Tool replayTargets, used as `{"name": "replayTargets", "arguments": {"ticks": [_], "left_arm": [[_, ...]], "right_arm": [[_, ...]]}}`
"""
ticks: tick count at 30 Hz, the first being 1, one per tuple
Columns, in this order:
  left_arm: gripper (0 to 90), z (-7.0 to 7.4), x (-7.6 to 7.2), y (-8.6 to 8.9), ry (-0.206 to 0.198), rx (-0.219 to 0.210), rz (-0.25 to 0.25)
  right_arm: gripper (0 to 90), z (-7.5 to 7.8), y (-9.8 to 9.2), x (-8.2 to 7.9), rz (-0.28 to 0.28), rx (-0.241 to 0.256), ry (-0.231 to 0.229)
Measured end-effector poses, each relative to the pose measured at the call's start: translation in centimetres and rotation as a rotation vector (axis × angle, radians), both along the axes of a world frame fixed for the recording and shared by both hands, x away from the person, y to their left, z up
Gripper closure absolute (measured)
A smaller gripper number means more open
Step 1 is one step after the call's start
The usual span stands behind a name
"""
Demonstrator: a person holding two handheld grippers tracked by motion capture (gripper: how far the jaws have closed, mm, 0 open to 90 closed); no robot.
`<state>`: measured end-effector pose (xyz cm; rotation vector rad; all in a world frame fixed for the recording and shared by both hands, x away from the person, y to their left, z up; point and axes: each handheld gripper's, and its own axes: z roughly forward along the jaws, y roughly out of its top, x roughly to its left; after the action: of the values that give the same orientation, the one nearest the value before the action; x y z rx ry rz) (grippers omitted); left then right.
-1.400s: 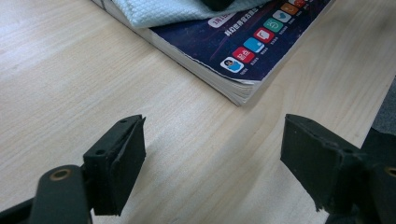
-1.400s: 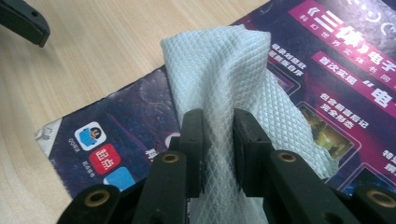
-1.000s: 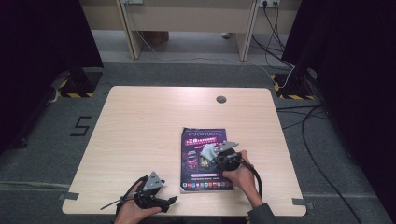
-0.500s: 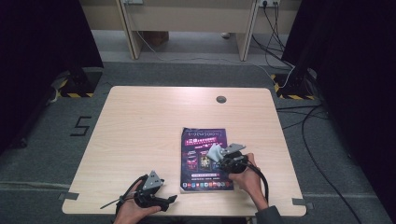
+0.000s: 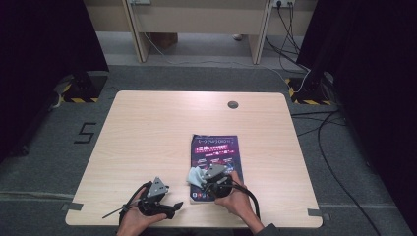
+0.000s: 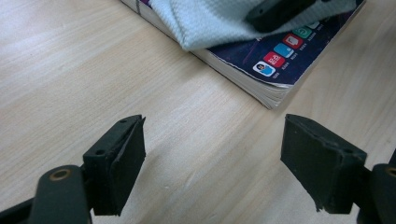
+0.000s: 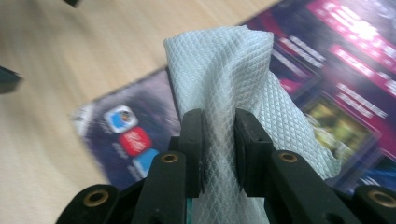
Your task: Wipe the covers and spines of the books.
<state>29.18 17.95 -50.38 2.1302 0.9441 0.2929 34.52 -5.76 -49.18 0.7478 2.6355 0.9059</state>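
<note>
The right tool [image 7: 218,140] is clamped on a pale cloth [image 7: 233,88], which hides part of the magazine [image 5: 216,152] at lower centre of the bench [image 5: 147,132]; the magazine's long axis runs up-frame. The left tool [image 6: 212,158] gapes, empty.

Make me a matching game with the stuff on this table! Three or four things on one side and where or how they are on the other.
1. cloth
2. magazine
3. left gripper
4. round hole

a. open above bare wood
b. far side of the table
c. pinched in the right gripper
d. lying flat, purple cover

Pairs: 1-c, 2-d, 3-a, 4-b
</note>
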Motion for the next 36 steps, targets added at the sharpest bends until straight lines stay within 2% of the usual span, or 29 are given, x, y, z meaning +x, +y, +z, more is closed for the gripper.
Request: {"name": "replayTargets", "arguments": {"ticks": [6, 8, 12, 19, 20, 24, 26, 30, 34, 36], "left_arm": [[21.2, 0.3, 0.2, 0.6, -0.006, -0.007, 0.023], [21.2, 0.3, 0.3, 0.8, -0.006, -0.005, 0.035], [21.2, 0.3, 0.4, 1.2, -0.005, -0.003, 0.052], [21.2, 0.4, 0.4, 1.4, -0.002, -0.002, 0.063], [21.3, 0.4, 0.4, 1.4, -0.006, -0.005, 0.064], [21.8, 1.0, 0.3, 1.7, -0.061, -0.009, 0.103], [21.8, 0.9, 0.4, 1.7, -0.059, -0.004, 0.104], [21.8, 0.8, 0.4, 1.8, -0.038, 0.006, 0.103], [21.8, 0.8, 0.4, 1.7, -0.041, 0.007, 0.099], [21.7, 0.8, 0.4, 1.7, -0.041, 0.004, 0.096]], "right_arm": [[75.2, 0.0, 1.0, -1.5, 0.051, 0.014, 0.019], [75.2, 0.1, 1.4, -2.2, 0.081, 0.013, 0.020], [75.2, 0.0, 1.8, -2.7, 0.100, 0.009, 0.010], [75.8, 0.1, 1.6, -2.6, 0.093, 0.006, 0.011], [75.8, 0.1, 1.3, -2.4, 0.080, -0.008, 0.001], [75.9, 0.1, 0.9, -2.1, 0.064, 0.000, 0.004], [76.1, 0.1, 1.1, -2.3, 0.061, -0.011, 0.000], [76.0, 0.0, 2.0, -2.9, 0.092, 0.003, 0.005], [75.9, 0.1, 2.7, -3.6, 0.127, 0.003, 0.010], [75.9, 0.1, 2.7, -3.5, 0.126, 0.009, 0.014]]}}
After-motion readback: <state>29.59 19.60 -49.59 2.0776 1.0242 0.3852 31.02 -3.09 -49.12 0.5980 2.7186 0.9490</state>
